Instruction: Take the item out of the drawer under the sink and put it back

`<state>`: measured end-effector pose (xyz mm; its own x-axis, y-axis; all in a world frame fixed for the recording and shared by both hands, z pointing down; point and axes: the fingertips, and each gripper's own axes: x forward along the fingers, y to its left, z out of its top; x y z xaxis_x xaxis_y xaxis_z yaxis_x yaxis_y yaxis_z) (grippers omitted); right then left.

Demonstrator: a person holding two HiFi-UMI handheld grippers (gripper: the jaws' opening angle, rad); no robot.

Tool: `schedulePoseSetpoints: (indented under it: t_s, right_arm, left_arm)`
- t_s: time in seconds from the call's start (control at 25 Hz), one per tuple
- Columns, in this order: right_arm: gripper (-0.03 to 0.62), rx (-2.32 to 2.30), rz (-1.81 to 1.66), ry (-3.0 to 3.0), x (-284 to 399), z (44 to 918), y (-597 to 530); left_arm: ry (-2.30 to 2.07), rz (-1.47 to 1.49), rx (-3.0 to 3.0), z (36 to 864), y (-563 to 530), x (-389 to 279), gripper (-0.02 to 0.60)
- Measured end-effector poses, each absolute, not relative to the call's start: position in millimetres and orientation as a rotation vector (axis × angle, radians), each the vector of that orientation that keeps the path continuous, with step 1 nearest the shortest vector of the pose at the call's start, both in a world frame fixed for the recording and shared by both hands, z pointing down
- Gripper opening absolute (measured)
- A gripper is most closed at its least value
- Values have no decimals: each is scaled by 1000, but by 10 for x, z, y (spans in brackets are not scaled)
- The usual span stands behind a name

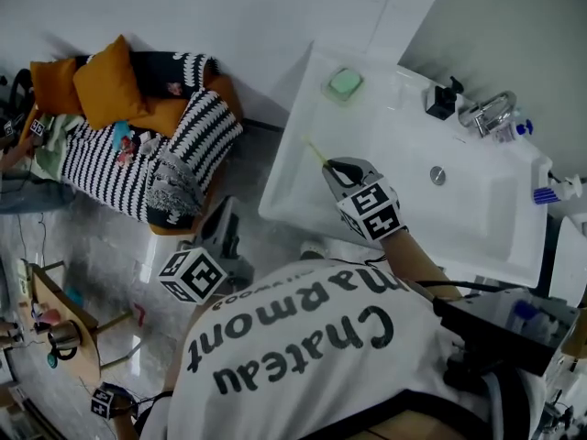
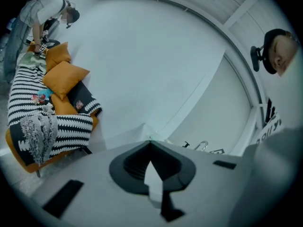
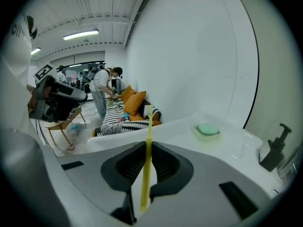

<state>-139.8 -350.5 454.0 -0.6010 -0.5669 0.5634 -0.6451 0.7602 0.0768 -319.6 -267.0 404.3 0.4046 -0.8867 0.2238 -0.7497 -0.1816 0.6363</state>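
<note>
My right gripper (image 1: pixel 331 169) hangs over the left part of the white sink (image 1: pixel 293 200), shut on a thin yellow stick (image 1: pixel 315 150) that juts past its tips toward the sink's far left. In the right gripper view the yellow stick (image 3: pixel 147 155) runs upright between the closed jaws of the right gripper (image 3: pixel 147 144), with the sink's rim (image 3: pixel 180 124) beyond. My left gripper (image 1: pixel 226 216) is low, left of the sink's front corner. In the left gripper view, the left gripper (image 2: pixel 150 142) has its jaws together with nothing between them. No drawer is in view.
A green soap dish (image 1: pixel 345 82), a black dispenser (image 1: pixel 442 99), a chrome faucet (image 1: pixel 486 113) and a blue toothbrush (image 1: pixel 548 193) sit around the basin. A striped sofa with orange cushions (image 1: pixel 138 154) stands to the left. A person (image 3: pixel 99 86) bends over its far end.
</note>
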Motion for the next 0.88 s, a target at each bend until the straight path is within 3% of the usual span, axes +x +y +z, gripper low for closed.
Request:
schedulePoseSetpoints:
  t_s: [0.88]
  right_arm:
    - [49,907,269,-2284,-1229,4934,-3841]
  left_arm:
    - [-1441,-252,1910,4115,-2872,-3283,8]
